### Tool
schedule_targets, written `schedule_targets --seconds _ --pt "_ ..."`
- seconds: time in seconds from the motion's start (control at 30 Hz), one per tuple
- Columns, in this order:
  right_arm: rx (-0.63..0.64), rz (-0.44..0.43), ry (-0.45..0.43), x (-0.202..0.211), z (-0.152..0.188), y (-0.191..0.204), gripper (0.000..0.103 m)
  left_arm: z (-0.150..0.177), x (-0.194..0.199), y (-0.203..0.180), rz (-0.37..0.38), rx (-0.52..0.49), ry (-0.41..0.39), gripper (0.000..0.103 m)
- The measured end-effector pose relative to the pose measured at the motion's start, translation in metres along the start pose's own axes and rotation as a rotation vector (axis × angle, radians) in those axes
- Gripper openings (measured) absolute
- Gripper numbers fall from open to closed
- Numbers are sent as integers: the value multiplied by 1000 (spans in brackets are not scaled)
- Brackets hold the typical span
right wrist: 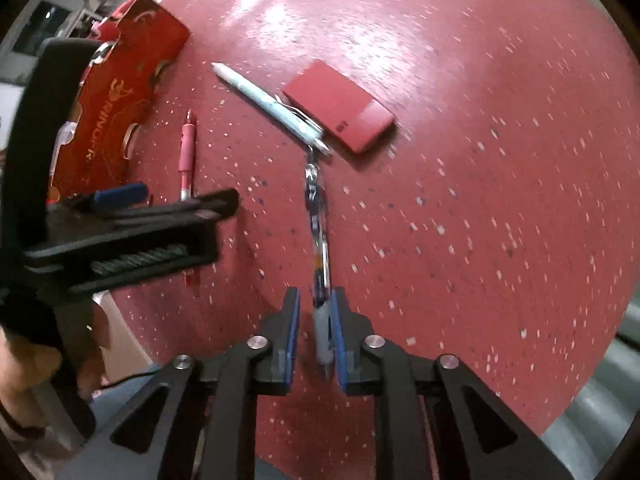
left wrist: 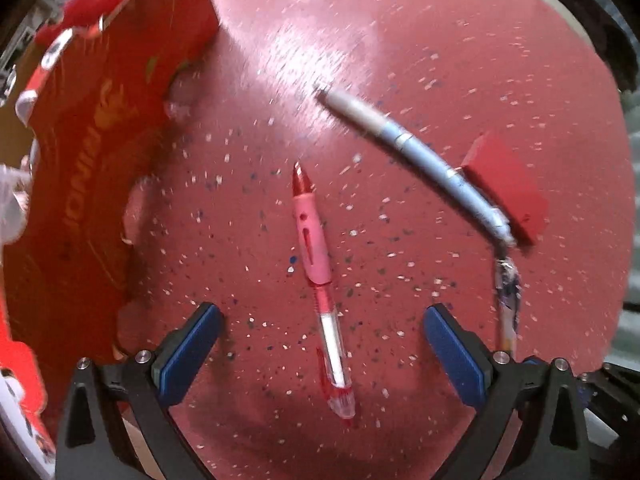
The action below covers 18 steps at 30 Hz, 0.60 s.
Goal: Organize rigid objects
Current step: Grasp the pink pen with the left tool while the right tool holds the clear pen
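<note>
Beside the red box (left wrist: 100,128), the wide-jawed left gripper (left wrist: 322,344) is straddling a light, stiff, slippery red pen (left wrist: 316,264), best pinched mid-barrel.

Cluttered home or workroom: speckled red table (right wrist: 480,160), pens (left wrist: 420,152).

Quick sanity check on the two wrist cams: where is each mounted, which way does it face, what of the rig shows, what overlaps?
Left wrist: on the left hand-held gripper, looking down at the red table; its open blue-padded fingers straddle the red pen.
Right wrist: on the right hand-held gripper, facing steeply down; fingers shut on the patterned pen; the left hand-held gripper and a hand show at left.
Shared: red pen, light-blue pen, red card box, red carton.
</note>
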State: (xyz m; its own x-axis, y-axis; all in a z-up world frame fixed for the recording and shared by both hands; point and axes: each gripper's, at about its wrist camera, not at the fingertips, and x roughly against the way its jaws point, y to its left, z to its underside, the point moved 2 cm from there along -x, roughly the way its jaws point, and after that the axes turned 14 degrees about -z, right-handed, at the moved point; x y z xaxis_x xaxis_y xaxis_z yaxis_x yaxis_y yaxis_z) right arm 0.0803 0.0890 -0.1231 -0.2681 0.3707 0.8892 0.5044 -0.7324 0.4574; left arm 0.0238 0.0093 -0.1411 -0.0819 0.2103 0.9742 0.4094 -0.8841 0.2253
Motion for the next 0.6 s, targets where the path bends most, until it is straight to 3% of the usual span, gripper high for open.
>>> schedule_targets --seconds 0.33,0.37,0.4,0.47,0.53,0.57,0.6 --pt "120 136 34 -17 -4 19 22 7 9 3 -9 111 -99 103" --pt "146 162 49 -19 -3 22 15 8 10 3 -11 115 -104 103" --pt "152 160 68 -21 -1 23 10 7 10 3 -11 116 -99 103" --pt "118 106 63 -16 2 19 10 4 11 4 -5 107 -71 103" --pt "108 79 28 -4 5 18 10 3 17 4 2 88 -80 90" --pt "103 61 10 3 6 18 10 3 24 0 0 53 -107 69" --pt "97 49 -4 10 7 18 10 3 31 -5 10 14 -126 37"
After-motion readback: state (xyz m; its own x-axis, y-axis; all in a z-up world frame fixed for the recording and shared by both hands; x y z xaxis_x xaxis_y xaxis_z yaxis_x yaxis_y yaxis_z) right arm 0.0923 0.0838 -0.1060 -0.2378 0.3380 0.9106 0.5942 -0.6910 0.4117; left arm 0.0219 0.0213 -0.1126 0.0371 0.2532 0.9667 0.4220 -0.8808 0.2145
